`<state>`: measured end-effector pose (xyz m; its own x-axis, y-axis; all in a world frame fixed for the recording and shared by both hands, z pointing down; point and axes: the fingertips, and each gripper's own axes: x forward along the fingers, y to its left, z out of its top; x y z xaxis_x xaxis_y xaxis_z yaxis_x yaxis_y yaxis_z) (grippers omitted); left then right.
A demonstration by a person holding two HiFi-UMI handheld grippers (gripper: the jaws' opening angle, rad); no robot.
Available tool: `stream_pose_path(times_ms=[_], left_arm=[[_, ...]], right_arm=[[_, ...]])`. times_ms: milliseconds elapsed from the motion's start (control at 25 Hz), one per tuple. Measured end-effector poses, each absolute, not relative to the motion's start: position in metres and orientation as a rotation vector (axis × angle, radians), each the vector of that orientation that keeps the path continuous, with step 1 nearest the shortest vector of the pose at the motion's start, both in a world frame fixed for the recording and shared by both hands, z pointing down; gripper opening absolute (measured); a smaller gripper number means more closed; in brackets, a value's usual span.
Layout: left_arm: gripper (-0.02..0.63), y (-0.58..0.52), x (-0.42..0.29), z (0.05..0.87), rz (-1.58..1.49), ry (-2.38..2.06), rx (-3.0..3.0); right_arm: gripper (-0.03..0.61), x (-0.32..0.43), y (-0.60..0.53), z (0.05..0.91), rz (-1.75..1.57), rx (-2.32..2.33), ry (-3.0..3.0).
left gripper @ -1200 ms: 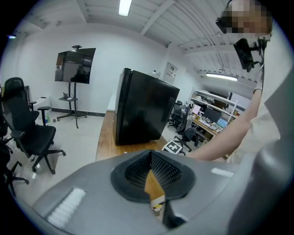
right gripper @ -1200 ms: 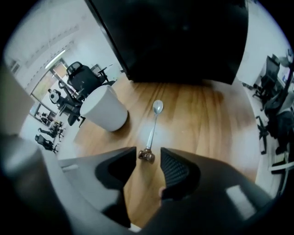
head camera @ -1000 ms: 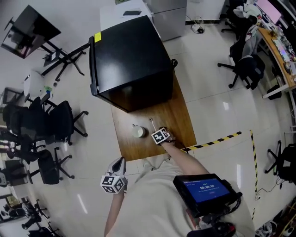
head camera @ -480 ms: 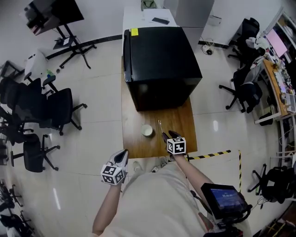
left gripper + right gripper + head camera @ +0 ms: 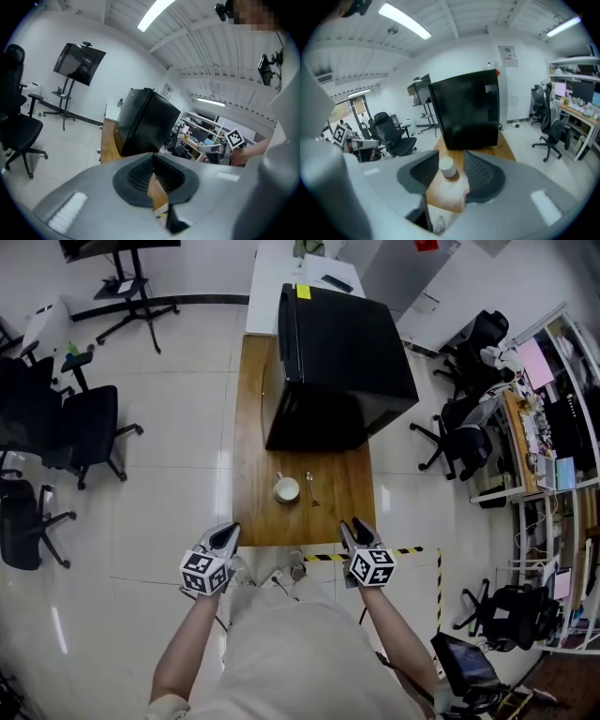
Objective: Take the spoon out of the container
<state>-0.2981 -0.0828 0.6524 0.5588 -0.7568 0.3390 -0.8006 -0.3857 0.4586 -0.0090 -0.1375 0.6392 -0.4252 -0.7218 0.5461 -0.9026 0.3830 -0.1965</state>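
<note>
Left claw (image 5: 228,533): tips pressed together, empty. Right claw (image 5: 352,527): spread, jaws just closed slightly, nothing between them. Spoon (image 5: 310,486) lies on table (image 5: 342,514) ahead-left of right claw, just beside white cup (image 5: 286,488), outside it.

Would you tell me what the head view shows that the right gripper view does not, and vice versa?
Head view only: the spoon lying on the table beside the cup, and striped floor tape. Right gripper view only: the ceiling with its lights. Both: the cup, table, black cabinet and office chairs.
</note>
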Motion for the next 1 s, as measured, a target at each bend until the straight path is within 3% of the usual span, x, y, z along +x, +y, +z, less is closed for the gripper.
stream_pose_path(times_ms=[200, 360, 720, 1000], left_arm=[[0.000, -0.069, -0.300, 0.657, 0.214, -1.209, 2.300], [0.000, -0.046, -0.254, 0.650, 0.321, -1.162, 2.434], [0.000, 0.051, -0.119, 0.647, 0.646, -0.996, 2.638], [0.000, 0.106, -0.041, 0.638, 0.546, -1.102, 2.568]], right_arm=[[0.182, -0.026, -0.099, 0.625, 0.641, 1.377, -2.376], [0.187, -0.015, -0.079, 0.616, 0.571, 1.346, -2.453], [0.186, 0.058, -0.018, 0.590, 0.592, 1.258, -2.613], [0.186, 0.137, 0.040, 0.598, 0.692, 1.217, -2.662]])
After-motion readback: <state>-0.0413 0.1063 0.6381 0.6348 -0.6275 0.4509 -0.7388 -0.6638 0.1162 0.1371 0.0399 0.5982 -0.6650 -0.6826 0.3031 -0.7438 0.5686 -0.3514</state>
